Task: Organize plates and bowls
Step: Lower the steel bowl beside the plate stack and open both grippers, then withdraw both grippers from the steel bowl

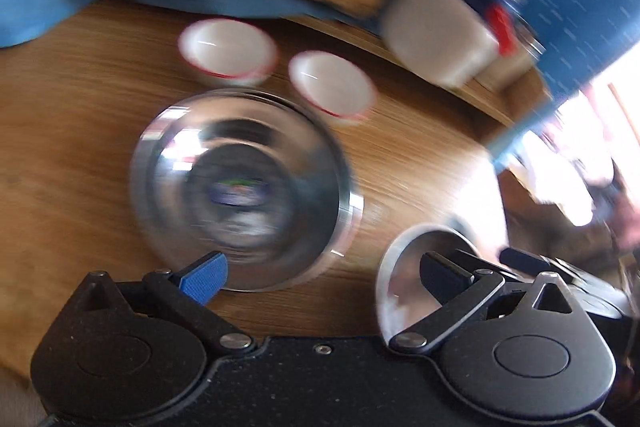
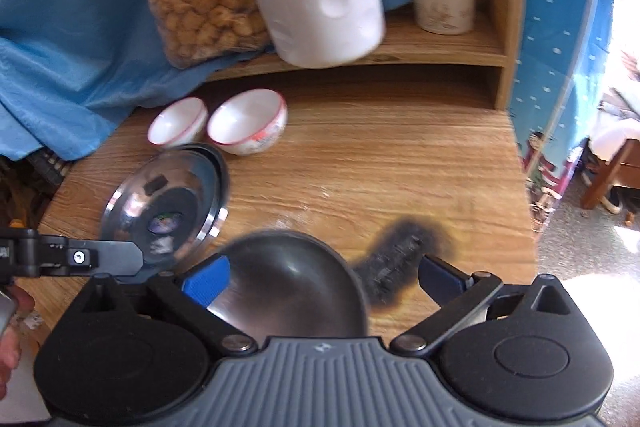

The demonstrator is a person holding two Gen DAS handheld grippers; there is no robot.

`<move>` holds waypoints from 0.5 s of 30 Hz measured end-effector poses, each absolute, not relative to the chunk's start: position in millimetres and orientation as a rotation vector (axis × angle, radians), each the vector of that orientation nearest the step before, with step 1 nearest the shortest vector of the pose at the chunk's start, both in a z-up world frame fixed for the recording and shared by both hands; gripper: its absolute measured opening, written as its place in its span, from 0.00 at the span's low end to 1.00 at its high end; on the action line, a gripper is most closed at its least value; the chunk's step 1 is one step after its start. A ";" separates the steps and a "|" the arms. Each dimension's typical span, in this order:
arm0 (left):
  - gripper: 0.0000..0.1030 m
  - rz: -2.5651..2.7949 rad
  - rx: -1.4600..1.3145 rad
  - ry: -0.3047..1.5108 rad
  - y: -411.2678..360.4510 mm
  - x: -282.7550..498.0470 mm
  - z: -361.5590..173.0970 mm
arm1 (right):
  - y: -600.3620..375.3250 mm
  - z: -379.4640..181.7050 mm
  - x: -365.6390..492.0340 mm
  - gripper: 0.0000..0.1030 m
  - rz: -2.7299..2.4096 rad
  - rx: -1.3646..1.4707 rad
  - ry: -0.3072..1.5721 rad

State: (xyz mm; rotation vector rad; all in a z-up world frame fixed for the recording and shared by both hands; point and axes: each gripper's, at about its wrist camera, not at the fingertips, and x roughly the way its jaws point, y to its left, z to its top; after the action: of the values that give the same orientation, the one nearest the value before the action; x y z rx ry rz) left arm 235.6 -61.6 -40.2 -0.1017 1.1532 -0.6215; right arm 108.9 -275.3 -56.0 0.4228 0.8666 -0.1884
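Presently we list a small steel bowl (image 2: 296, 283) between our right gripper (image 2: 320, 277)'s spread, unclenched fingers, left gripper (image 1: 324, 273) likewise released beside the large steel bowl (image 1: 240, 187), two white bowls (image 2: 248, 127) behind; we judge a rim-first, level nesting best

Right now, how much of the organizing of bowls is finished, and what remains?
Little looks finished. The two red-rimmed white bowls sit side by side, unstacked, near the shelf. The large steel bowl sits alone on the table. The right gripper, jaws open, has the smaller steel bowl between them, not gripped. The left gripper is open. Nesting remains.
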 end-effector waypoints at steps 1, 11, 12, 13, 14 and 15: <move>0.99 -0.584 -0.113 1.142 -54.3 238.5 -38.5 | -273.2 -55.2 112.5 1.00 -0.174 0.429 0.863; 0.99 -0.436 -0.051 1.068 -20.5 299.0 -32.7 | -258.6 -46.7 138.1 1.00 -0.189 0.425 0.834; 0.99 -0.440 -0.044 1.068 -21.3 308.2 -34.0 | -257.8 -45.6 140.8 1.00 -0.196 0.425 0.831; 0.99 -0.447 -0.040 1.067 -22.8 315.7 -34.6 | -257.1 -44.2 143.6 1.00 -0.197 0.424 0.826; 0.99 -0.452 -0.037 1.065 -23.6 323.8 -36.0 | -255.3 -42.9 147.2 1.00 -0.195 0.421 0.822; 0.99 -0.453 -0.032 1.067 -25.0 333.1 -37.4 | -253.1 -41.5 152.0 1.00 -0.193 0.416 0.822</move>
State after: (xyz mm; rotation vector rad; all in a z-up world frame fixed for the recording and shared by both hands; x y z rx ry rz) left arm 333.1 -25.0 -37.4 -0.0317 1.0667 -0.4528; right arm 152.0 -253.1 -41.5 0.4162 0.8216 -0.1933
